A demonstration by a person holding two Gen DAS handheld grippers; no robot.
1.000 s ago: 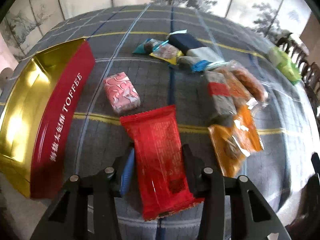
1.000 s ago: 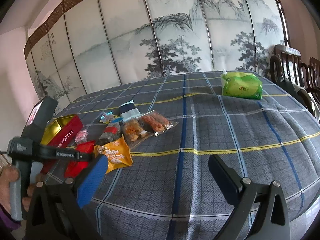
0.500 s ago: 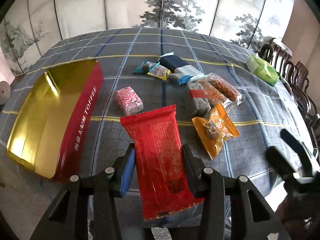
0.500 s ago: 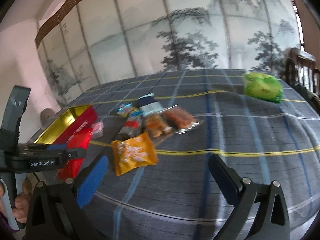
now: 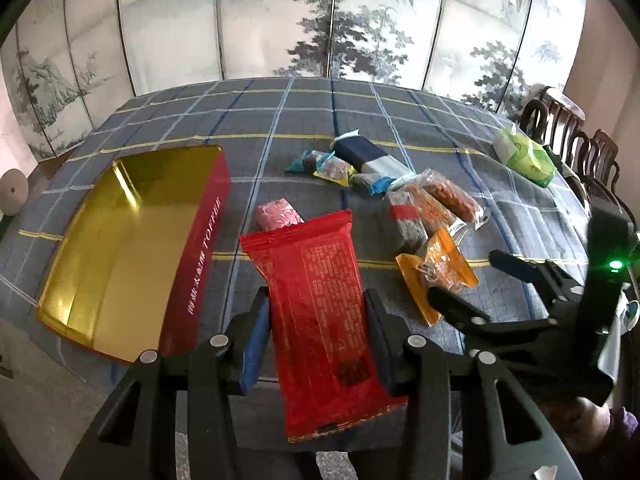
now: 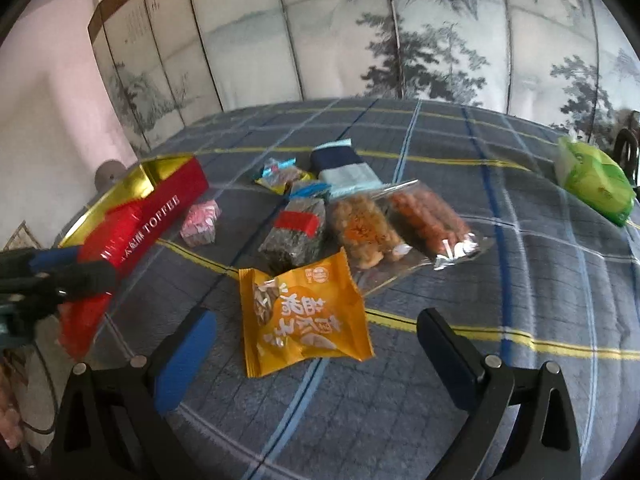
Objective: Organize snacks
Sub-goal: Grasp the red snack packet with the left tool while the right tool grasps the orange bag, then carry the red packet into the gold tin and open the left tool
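Observation:
My left gripper (image 5: 316, 312) is shut on a flat red snack packet (image 5: 316, 304) and holds it above the table's near edge. To its left lies an open red toffee tin (image 5: 120, 248) with a gold inside. My right gripper (image 6: 316, 332) stands open low over the cloth, with an orange snack packet (image 6: 304, 316) lying between and just beyond its fingers, untouched. From the left wrist view the right gripper (image 5: 468, 284) shows at the right, beside that orange packet (image 5: 436, 272). In the right wrist view the left gripper (image 6: 70, 268) with the red packet (image 6: 84, 312) is at the far left.
More snacks lie in a cluster mid-table: a pink packet (image 5: 278, 214), a dark bar with a red band (image 6: 296, 232), two clear bags (image 6: 400, 220), a navy-and-white pack (image 6: 340, 168) and small sweets. A green pack (image 6: 592, 180) sits far right near wooden chairs (image 5: 576, 148). A painted folding screen stands behind.
The left gripper has risen and drawn back with the red packet, so more of the table shows. The right gripper has swung left and down to the orange packet.

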